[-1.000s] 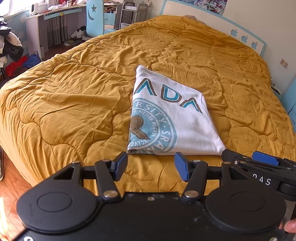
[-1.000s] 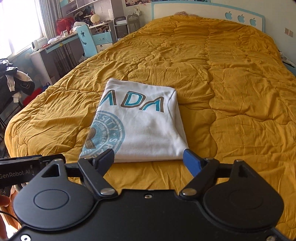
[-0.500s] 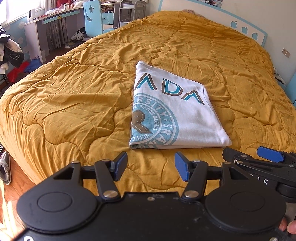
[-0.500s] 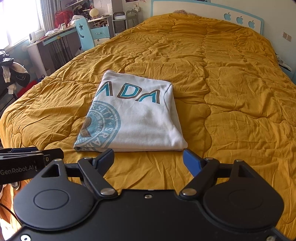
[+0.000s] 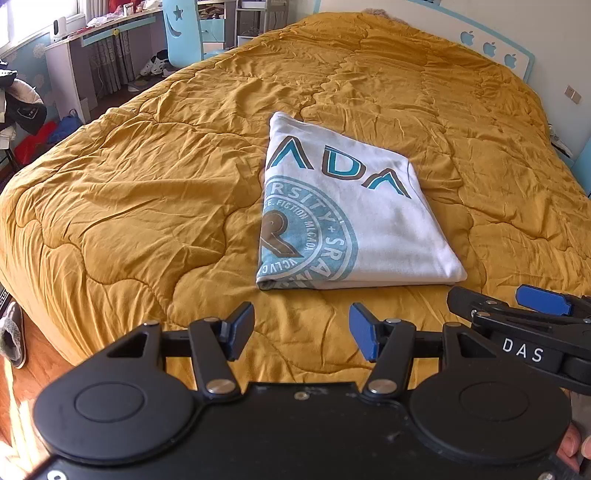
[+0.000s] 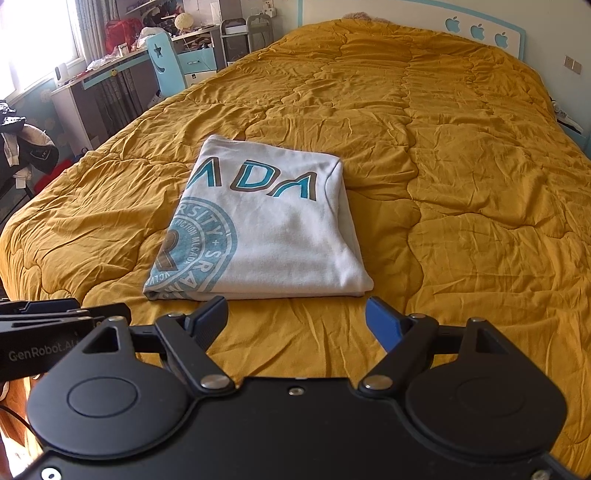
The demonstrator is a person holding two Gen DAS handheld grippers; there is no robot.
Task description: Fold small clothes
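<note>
A white T-shirt (image 5: 354, 214) with teal and brown print lies folded into a flat rectangle on the mustard quilt (image 5: 147, 192); it also shows in the right wrist view (image 6: 266, 229). My left gripper (image 5: 301, 330) is open and empty, held just short of the shirt's near edge. My right gripper (image 6: 295, 317) is open and empty, also just short of that edge. The right gripper shows at the right of the left wrist view (image 5: 517, 314).
The quilt (image 6: 461, 184) covers a large bed with a white and blue headboard (image 6: 476, 26) at the far end. A desk (image 5: 92, 48) and a blue chair (image 5: 181, 29) stand to the left. Wooden floor with a slipper (image 5: 11, 332) lies below the bed's near left corner.
Both grippers have drawn back and risen a little from the shirt's near edge. The folded shirt has not moved. Both grippers stay open.
</note>
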